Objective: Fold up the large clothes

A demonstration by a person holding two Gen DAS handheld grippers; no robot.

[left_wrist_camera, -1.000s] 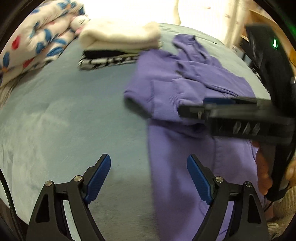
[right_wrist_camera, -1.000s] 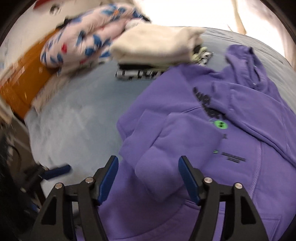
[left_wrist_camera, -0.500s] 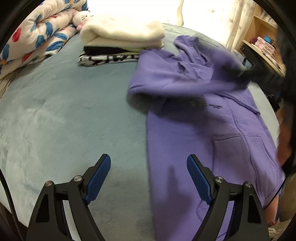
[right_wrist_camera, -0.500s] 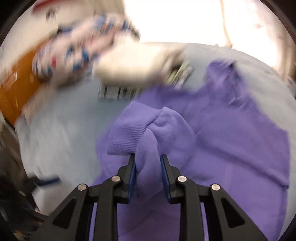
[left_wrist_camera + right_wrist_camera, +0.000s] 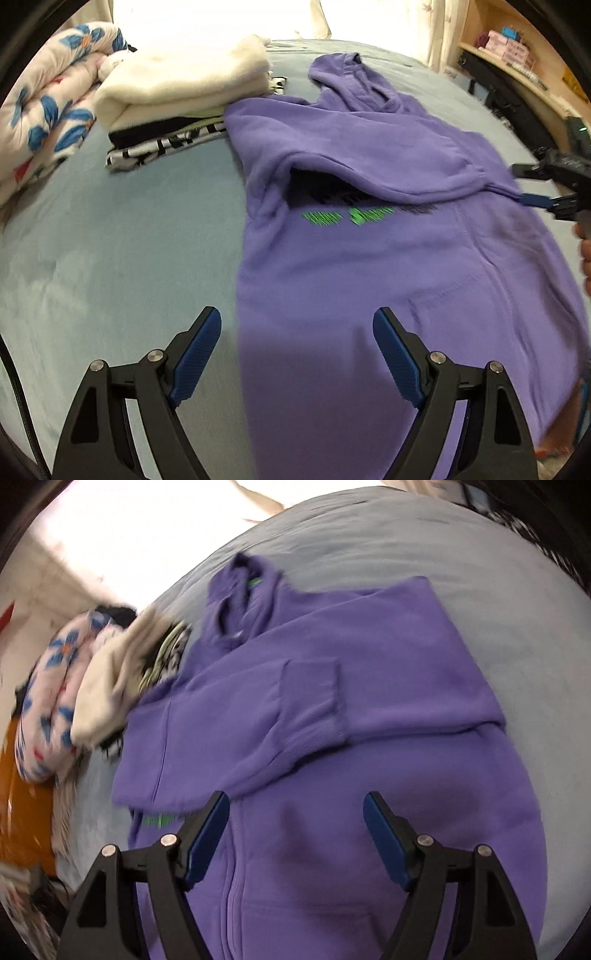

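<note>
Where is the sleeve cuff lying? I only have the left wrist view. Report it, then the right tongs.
Observer: In the right wrist view, the ribbed cuff lies on the chest of the purple hoodie, with nothing gripping it.
Operator: Now give me the right tongs' state.
Observer: The right tongs are open and empty, pointed at the hoodie's front.
Operator: Check the far sleeve.
Observer: The far sleeve is also folded in across the chest. The cuff meets its end, but I cannot tell whether they overlap.
</note>
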